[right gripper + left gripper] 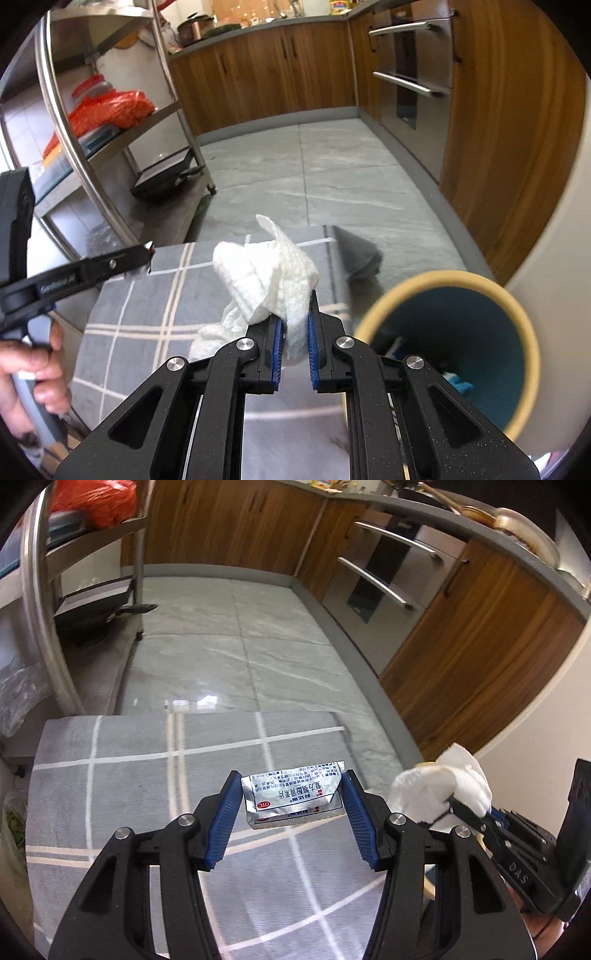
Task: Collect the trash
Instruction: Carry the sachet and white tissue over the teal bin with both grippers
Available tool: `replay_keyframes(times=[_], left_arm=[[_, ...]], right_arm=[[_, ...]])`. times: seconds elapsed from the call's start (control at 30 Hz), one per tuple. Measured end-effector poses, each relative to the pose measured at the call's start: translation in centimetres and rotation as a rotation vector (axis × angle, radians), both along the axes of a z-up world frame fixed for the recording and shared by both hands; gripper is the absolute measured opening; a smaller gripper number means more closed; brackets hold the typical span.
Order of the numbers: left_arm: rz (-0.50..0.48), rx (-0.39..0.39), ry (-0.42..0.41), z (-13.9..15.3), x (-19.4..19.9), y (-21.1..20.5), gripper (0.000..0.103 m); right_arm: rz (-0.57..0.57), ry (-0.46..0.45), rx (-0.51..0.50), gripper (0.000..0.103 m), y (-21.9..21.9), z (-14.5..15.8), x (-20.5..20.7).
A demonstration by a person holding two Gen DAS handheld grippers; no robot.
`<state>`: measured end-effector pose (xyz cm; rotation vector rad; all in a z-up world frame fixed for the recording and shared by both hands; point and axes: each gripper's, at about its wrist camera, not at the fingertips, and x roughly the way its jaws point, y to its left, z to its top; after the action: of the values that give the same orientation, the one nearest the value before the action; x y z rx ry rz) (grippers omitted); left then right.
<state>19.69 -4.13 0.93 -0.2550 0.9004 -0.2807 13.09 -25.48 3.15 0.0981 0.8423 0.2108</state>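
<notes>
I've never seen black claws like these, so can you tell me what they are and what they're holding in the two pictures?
They are grabbing tools, not a robot: a person holds one in each hand, and each has a small camera looking along its two fingers. One picture comes from the left gripper, which is clamped on a flat silver medicine packet. The other comes from the right gripper, squeezed shut on a crumpled white tissue. Below both lies a grey checked cloth. Beside the right gripper stands a bin, blue inside with a cream rim, with some bits already in it. You can see the person's hand too.
</notes>
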Motion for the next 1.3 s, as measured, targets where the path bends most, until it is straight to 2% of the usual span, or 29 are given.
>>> replay_keyframes(times=[0.33, 0.67, 1.1, 1.3], left_arm=[[-0.148, 0.005, -0.028, 1.4, -2.2, -6.4, 0.055], [-0.265, -0.002, -0.037, 1.8, -3.5, -12.4, 0.055], [-0.365, -0.039, 0.031, 0.1, -3.4, -20.0, 0.055], [-0.383, -0.075, 0.102, -2.0, -2.9, -22.7, 0.055]], right_arm=[[-0.092, -0.037, -0.004, 0.013, -5.6, 1.7, -4.4], [-0.168, -0.028, 0.002, 0.013, -9.9, 0.7, -6.5], [-0.258, 0.032, 0.01, 0.013, -14.0, -1.9, -7.5], [-0.301, 0.092, 0.001, 0.013, -15.9, -4.1, -7.8]])
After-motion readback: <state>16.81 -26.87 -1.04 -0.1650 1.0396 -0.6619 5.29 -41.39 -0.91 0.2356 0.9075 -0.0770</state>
